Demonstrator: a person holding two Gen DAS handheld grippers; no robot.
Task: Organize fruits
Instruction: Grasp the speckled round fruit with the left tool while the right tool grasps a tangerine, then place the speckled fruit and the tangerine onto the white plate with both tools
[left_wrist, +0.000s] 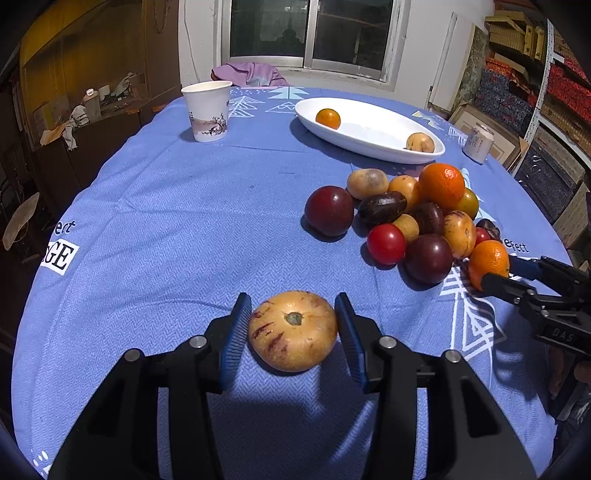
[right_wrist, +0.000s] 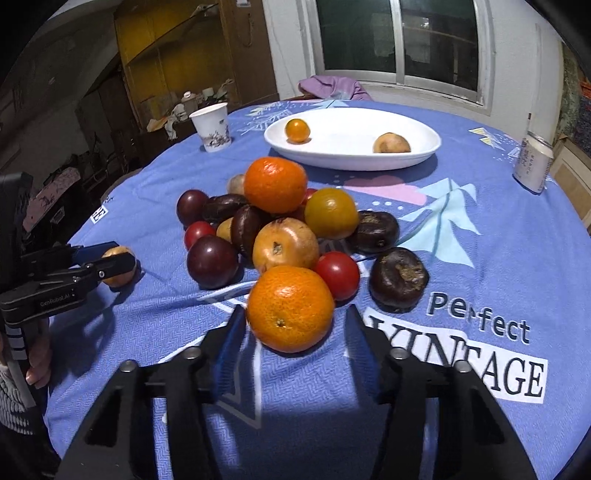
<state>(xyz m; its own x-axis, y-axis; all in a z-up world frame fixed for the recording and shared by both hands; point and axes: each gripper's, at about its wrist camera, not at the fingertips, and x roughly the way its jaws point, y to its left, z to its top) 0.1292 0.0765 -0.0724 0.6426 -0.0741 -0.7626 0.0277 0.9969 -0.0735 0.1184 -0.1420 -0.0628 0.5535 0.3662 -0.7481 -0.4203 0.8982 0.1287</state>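
My left gripper is open around a tan purple-streaked fruit lying on the blue tablecloth; both pads stand close to its sides. It also shows in the right wrist view. My right gripper is open around an orange mandarin at the near edge of the fruit pile; a small gap shows on each side. The same mandarin shows in the left wrist view. A white oval dish at the back holds a small orange fruit and a tan fruit.
A paper cup stands at the back left of the round table. A drink can stands at the right edge. A purple cloth lies behind the dish. Shelves and boxes stand around the table.
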